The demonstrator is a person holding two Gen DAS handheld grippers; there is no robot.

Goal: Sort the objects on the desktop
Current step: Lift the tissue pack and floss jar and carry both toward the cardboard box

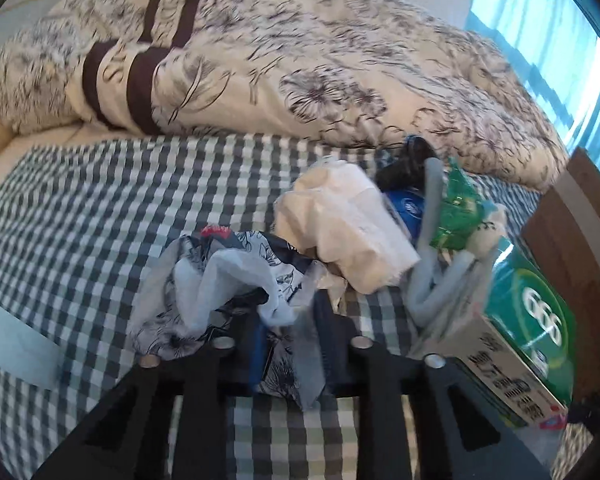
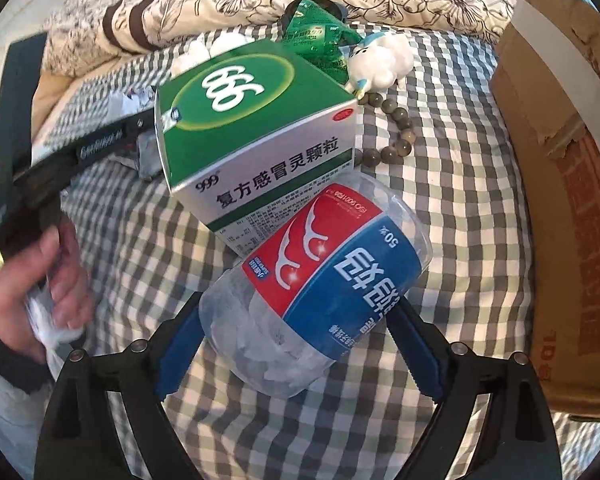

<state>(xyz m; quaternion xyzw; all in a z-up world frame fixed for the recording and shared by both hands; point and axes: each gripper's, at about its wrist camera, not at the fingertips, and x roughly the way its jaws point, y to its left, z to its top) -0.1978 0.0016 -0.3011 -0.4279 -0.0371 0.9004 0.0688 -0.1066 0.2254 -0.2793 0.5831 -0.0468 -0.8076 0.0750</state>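
In the left wrist view my left gripper is shut on a crumpled floral plastic wrapper low over the checked bedsheet. Just beyond it lie a cream tissue pack, a green sachet and the green 999 medicine box. In the right wrist view my right gripper is shut on a clear floss-pick jar with a red and blue label, its blue pads pressed on both sides. The jar leans against the 999 box.
A white plush toy, a bead bracelet and green sachets lie behind the box. A cardboard carton walls the right side. A floral duvet is piled at the back. A hand holds the left tool.
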